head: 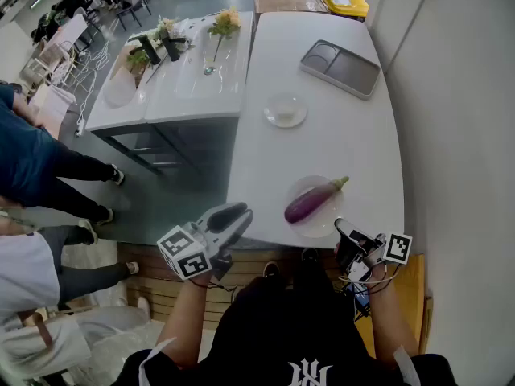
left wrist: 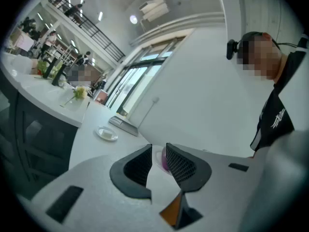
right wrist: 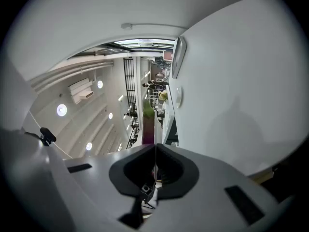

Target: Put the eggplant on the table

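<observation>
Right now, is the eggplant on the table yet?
Not yet; nothing looks done: the eggplant lies on the clear plate, not on the bare table. Nothing is in hand: the left tongs are open and empty by the table's near edge, the right tongs shut on nothing. Left: grab the eggplant, lift it off the plate, set it on the table.

The left gripper (head: 229, 217), at 7 o'clock in the head view, points toward 1 o'clock with its jaws slightly apart and nothing between them. The right gripper (head: 344, 241), at 5 o'clock, points toward 11 o'clock, its jaws pressed together.
</observation>
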### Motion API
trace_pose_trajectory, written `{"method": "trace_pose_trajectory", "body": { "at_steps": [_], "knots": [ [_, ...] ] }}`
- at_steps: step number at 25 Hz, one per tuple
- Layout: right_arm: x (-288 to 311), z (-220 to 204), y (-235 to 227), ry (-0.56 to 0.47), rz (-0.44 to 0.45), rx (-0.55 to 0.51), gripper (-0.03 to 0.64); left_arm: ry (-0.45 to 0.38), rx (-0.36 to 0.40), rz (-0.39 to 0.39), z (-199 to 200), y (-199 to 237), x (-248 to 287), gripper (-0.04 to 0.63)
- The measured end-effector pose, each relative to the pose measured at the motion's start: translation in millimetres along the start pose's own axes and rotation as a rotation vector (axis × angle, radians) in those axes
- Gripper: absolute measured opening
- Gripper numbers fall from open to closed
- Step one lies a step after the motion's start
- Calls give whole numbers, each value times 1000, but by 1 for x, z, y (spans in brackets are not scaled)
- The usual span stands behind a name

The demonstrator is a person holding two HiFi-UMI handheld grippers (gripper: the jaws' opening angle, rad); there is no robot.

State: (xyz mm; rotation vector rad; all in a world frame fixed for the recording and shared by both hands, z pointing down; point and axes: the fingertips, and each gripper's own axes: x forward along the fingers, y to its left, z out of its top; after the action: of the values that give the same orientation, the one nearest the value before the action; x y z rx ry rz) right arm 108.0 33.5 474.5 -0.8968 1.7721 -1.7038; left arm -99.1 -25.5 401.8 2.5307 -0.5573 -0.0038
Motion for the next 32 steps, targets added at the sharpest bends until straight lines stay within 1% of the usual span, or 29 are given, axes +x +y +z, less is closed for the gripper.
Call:
{"method": "trace_pose_trajectory", "body": {
  "at_steps": [2, 4, 7, 9, 15, 22, 24, 27, 29, 32],
  "knots": [
    [-2, -11, 4, -25, -16, 14, 9, 45, 41, -51, -11, -8, -5, 89],
    [-4, -21, 11, -44, -15, 22, 9, 67, 70, -98, -17, -15, -8, 89],
    [-14, -34, 26, -66, 5, 28, 9, 64, 73, -165, -22, -26, -7, 89],
    [-24, -40, 34, -74, 10, 26, 9, 66, 74, -186, -25, -31, -5, 89],
    [-46, -39, 48, -78, 9, 17, 9, 64, 79, -190, -26, -46, -1, 89],
    [-58, -36, 45, -69, 13, 18, 9, 78, 75, -190, -38, -61, 6, 89],
    [-60, -37, 46, -66, 16, 19, 9, 86, 58, -189, -41, -62, 7, 89],
    [-60, -39, 50, -58, 26, 12, 9, 114, 0, -181, -45, -59, 9, 96],
    [-59, -41, 53, -48, 35, 3, 9, 130, -29, -180, -44, -56, 11, 156],
    [-56, -44, 57, -31, 45, -1, 9, 136, -36, -177, -35, -55, 11, 161]
  ]
}}
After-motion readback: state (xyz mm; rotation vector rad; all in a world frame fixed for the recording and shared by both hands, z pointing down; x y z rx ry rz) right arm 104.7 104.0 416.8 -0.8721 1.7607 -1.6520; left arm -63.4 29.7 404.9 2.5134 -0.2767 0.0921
